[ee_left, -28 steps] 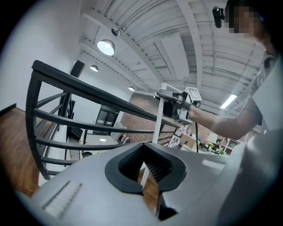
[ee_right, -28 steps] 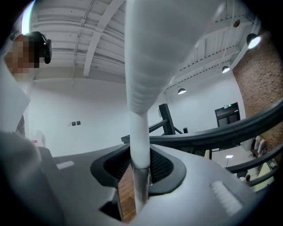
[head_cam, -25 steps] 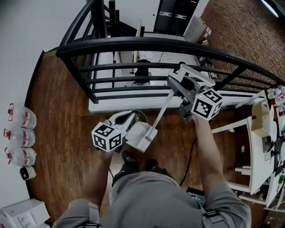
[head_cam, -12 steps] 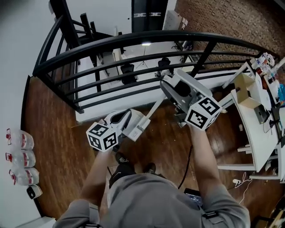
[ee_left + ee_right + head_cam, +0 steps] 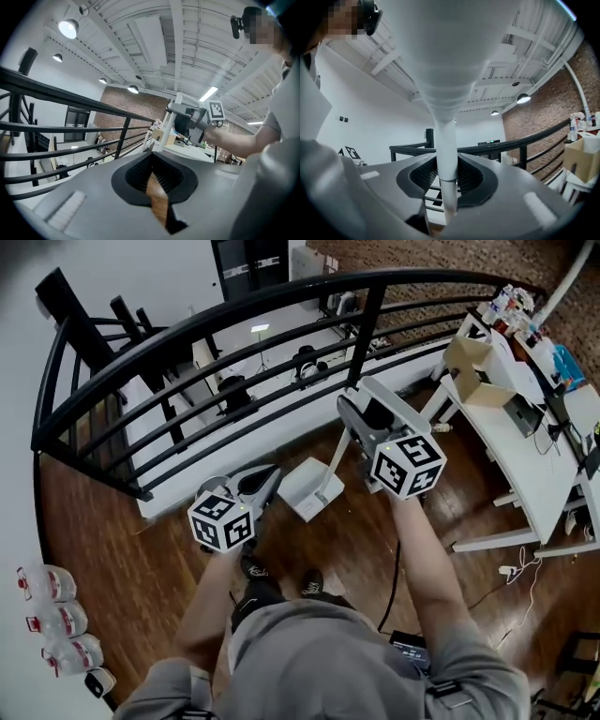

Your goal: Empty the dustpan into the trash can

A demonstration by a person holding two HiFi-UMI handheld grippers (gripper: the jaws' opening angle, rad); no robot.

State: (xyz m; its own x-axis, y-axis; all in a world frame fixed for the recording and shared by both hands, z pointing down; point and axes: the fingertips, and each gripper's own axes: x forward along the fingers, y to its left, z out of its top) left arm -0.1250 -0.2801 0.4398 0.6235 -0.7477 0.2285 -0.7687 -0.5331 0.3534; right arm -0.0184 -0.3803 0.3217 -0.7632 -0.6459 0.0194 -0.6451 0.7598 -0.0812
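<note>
The black railing (image 5: 366,324) arcs across the top of the head view, with the wooden floor (image 5: 112,521) under you and a white desk (image 5: 539,465) filling the right edge. No trash can shows in any view, so you have to find it before you can tip anything out.

The white dustpan (image 5: 307,488) hangs at the centre of the head view, above the floor and between your two grippers. Its handle (image 5: 336,463) is the long axis. It rises from the pan toward the upper right and runs straight into your right gripper (image 5: 447,197), whose jaws are clamped on it. In the right gripper view the pole stands upright between the pads.

Your left gripper (image 5: 159,206) sits at centre left of the head view, just beside the pan's left edge but apart from it. Its jaws stand a narrow slit apart, with only floor showing through, so it carries nothing.

The pan lies down and left of your right gripper, and the left one is nearer the pan body. I judge the right gripper must do the tipping, with the left free to steady the pan.
</note>
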